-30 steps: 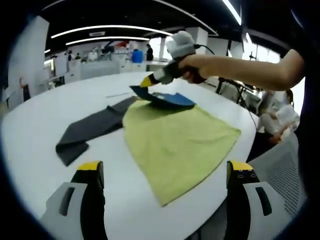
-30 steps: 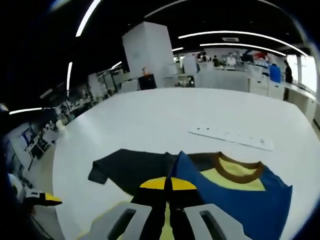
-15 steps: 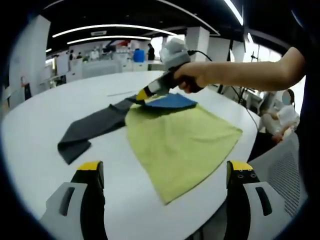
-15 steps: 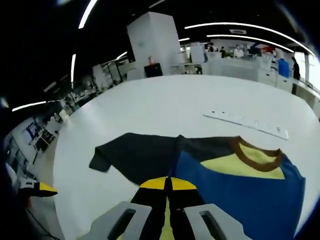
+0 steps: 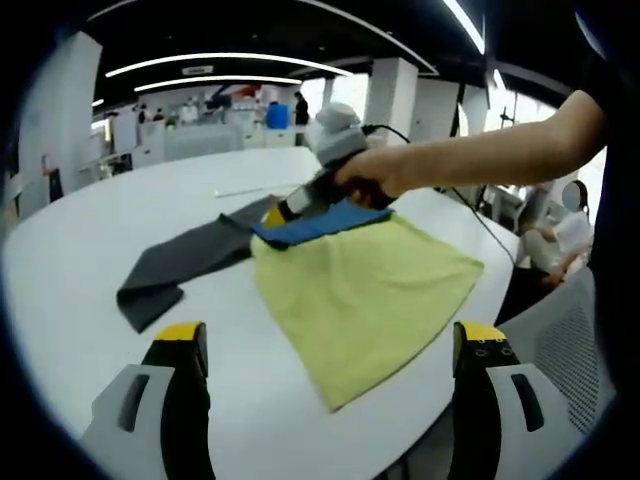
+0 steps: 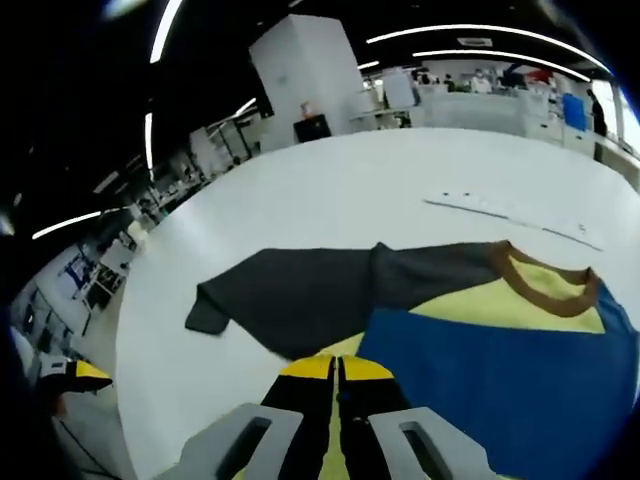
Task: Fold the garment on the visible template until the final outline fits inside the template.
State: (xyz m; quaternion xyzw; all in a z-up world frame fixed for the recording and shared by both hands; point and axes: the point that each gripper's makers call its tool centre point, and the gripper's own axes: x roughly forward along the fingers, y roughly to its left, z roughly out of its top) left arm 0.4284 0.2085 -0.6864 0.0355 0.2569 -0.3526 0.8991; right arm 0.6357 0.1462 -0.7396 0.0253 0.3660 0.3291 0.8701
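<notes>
Where right tool [image 6: 336, 372] pinches: brown collar [image 6: 545, 288].

A large white table [image 5: 60, 270] with a rounded edge carries everything here. On it lies a garment [image 5: 360, 290], spread mostly flat: a yellow-green body toward the near edge, a blue panel [image 6: 500, 370] folded over the top part, and a dark grey sleeve [image 5: 180, 262] stretching out flat to one side, its cuff end resting on bare tabletop. A brown collar [image 6: 545, 285] shows at the neck. Further back on the table, apart from the garment, lies a thin white strip [image 6: 510, 212].
</notes>
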